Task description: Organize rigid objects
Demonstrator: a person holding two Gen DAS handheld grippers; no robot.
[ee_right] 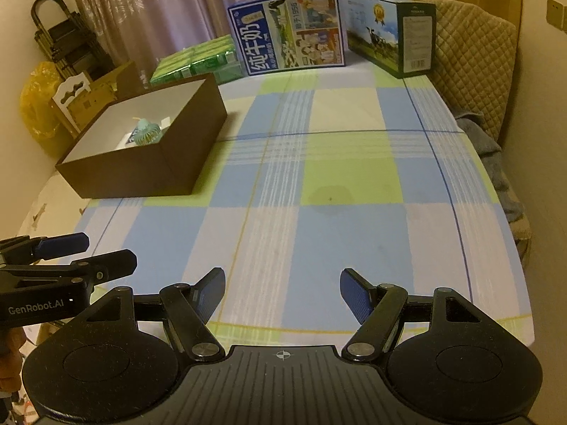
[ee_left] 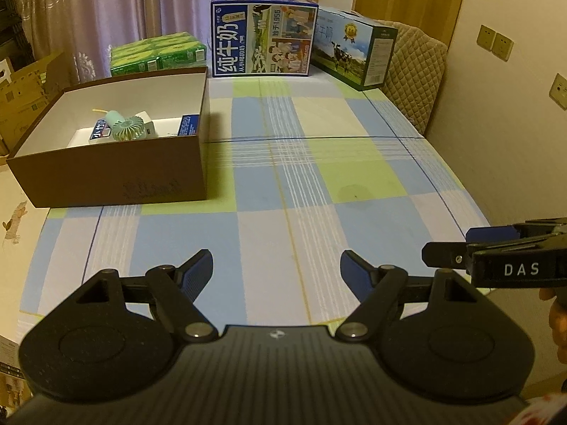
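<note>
A brown open box [ee_left: 110, 173] with a white inside stands at the table's left; it also shows in the right wrist view [ee_right: 141, 173]. Inside lie a mint handheld fan [ee_left: 128, 128], a small blue-and-white carton [ee_left: 99, 131] and another blue carton [ee_left: 187, 125]. The fan shows in the right wrist view [ee_right: 146, 131] too. My left gripper [ee_left: 276, 269] is open and empty above the near edge of the checked tablecloth [ee_left: 319, 163]. My right gripper [ee_right: 282, 287] is open and empty beside it. Each gripper sees the other at its side.
At the table's far end stand a blue milk carton box [ee_left: 262, 37], a second milk box with a cow picture [ee_left: 354, 47] and a green shrink-wrapped pack [ee_left: 157, 53]. A quilted chair back [ee_left: 414, 67] is at far right. Cardboard boxes [ee_left: 24, 85] stand left of the table.
</note>
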